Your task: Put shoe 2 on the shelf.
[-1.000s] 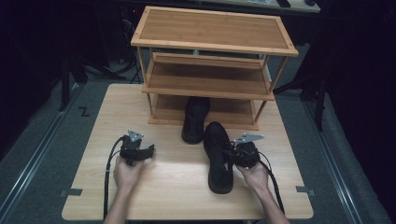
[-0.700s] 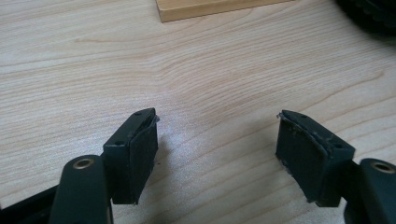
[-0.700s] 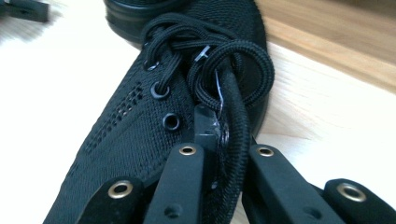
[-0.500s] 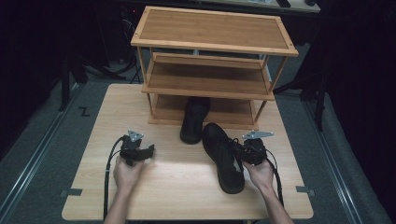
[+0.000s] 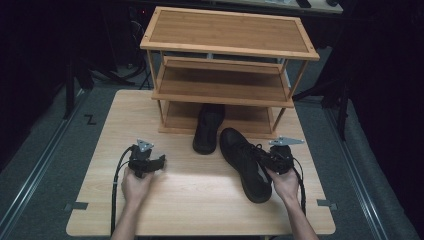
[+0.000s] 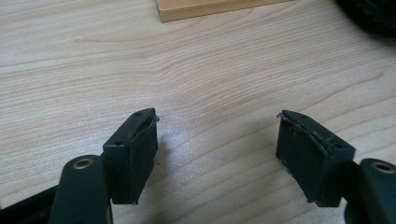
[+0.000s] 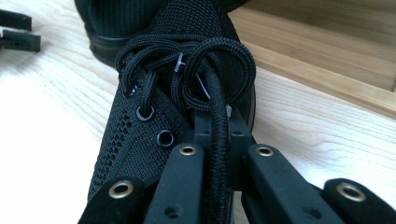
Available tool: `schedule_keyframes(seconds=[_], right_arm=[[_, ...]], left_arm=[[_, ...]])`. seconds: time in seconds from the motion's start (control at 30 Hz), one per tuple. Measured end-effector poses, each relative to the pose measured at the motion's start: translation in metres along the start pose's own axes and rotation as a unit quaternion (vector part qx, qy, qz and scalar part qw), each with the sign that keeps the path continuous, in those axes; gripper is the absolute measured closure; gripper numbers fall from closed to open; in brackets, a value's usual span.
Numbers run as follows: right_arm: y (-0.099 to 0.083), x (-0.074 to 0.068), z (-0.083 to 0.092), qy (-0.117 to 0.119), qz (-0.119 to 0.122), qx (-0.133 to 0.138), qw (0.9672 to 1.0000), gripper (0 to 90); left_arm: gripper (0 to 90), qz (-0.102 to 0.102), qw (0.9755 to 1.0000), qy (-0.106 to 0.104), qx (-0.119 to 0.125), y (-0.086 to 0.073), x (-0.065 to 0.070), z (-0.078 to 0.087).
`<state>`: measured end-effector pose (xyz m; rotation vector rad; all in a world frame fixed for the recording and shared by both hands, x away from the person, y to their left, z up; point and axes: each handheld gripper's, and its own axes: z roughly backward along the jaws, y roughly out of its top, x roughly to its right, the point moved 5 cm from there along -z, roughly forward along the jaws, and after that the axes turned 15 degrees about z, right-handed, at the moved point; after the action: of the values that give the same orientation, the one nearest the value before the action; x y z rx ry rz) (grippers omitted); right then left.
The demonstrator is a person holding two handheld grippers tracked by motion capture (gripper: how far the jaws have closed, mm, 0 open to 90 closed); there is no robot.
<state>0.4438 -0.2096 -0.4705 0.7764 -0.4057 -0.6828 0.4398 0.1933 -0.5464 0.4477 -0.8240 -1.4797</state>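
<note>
A black lace-up shoe (image 5: 245, 167) lies slantwise on the right half of the wooden table (image 5: 200, 205). My right gripper (image 5: 264, 159) comes at it from the right and is shut on its laces and tongue. In the right gripper view the jaws (image 7: 217, 126) pinch a thick lace under the knot of this shoe (image 7: 135, 135). A second black shoe (image 5: 207, 127) stands with its far end under the bottom shelf of the wooden rack (image 5: 225, 30). My left gripper (image 5: 159, 162) rests on the table left of centre, open, with bare wood between its jaws (image 6: 217, 149).
The three-tier rack takes up the back of the table, and its bottom board (image 7: 327, 51) lies just beyond the held shoe. Bare tabletop stretches between the two hands. Beyond the table edges the floor is dark.
My right gripper has moved to the right with the shoe, and the shoe's near end has swung rightward, so it lies more slantwise. The left gripper and the other shoe have stayed put.
</note>
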Motion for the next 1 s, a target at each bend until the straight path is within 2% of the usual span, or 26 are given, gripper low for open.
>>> schedule_keyframes(seconds=[0.23, 0.3, 0.77, 1.0], right_arm=[[0.006, 0.007, 0.001, -0.018, -0.005, 0.002, 0.9998, 87.8], [0.009, 0.013, 0.001, -0.027, -0.012, 0.009, 0.9995, 87.7], [0.017, 0.043, -0.007, -0.067, -0.043, 0.003, 0.9968, 87.6], [0.028, 0.049, -0.013, -0.091, -0.040, 0.004, 0.9950, 87.6]], left_arm=[[29.7, 0.000, 1.0000, 0.000, 0.000, 0.000, 0.000, 0.000], [29.7, 0.000, 1.0000, 0.000, 0.000, 0.000, 0.000, 0.000], [29.6, 0.000, 1.0000, 0.000, 0.000, 0.000, 0.000, 0.000], [29.5, 0.000, 1.0000, 0.000, 0.000, 0.000, 0.000, 0.000]])
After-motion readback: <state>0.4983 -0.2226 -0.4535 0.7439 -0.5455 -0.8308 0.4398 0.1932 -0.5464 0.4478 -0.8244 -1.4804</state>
